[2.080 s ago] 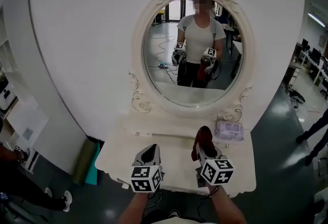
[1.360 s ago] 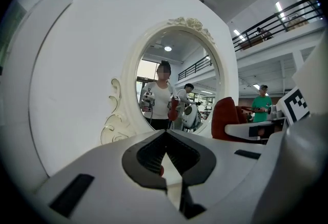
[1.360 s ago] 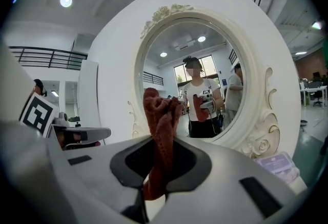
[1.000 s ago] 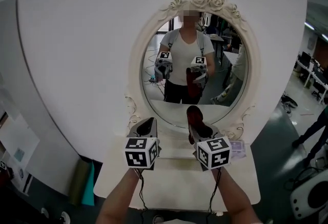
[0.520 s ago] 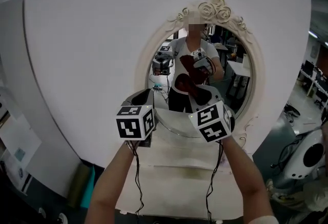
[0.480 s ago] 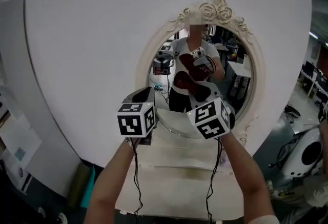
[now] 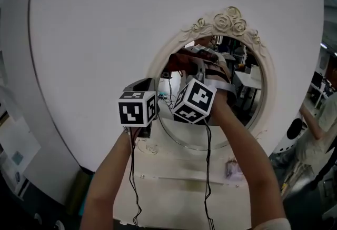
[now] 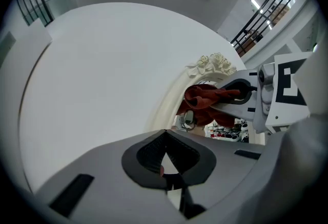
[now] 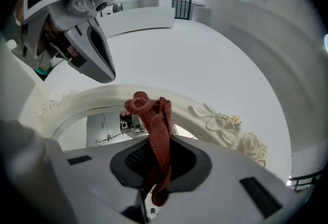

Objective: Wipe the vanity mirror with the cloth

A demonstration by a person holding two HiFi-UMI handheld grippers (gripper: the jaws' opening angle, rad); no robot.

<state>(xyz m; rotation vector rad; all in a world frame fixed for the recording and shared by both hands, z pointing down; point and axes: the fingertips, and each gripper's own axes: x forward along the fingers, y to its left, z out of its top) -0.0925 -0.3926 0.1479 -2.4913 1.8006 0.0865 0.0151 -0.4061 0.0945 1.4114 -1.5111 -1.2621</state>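
The oval vanity mirror [image 7: 247, 95] has a cream frame topped with carved roses [image 7: 227, 19]. My right gripper [image 7: 194, 72] is shut on a dark red cloth [image 7: 178, 60] and holds it up at the upper left part of the glass, close to the frame. In the right gripper view the cloth [image 9: 155, 136] stands up from the shut jaws [image 9: 152, 189] towards the glass [image 9: 100, 126]. My left gripper [image 7: 140, 87] hangs left of it, before the frame's left side. Its jaws [image 8: 165, 172] are shut and hold nothing. The cloth [image 8: 204, 103] shows there too.
The white vanity top [image 7: 174, 189] lies below the mirror with a small clear box [image 7: 234, 170] at its right. A curved white wall [image 7: 95, 39] backs the mirror. A person [image 7: 316, 129] stands at the far right, and cables trail down from both grippers.
My right gripper has risen and swung left with the cloth, up to the mirror's upper left. The left gripper has stayed about level. The view has tilted up towards the mirror.
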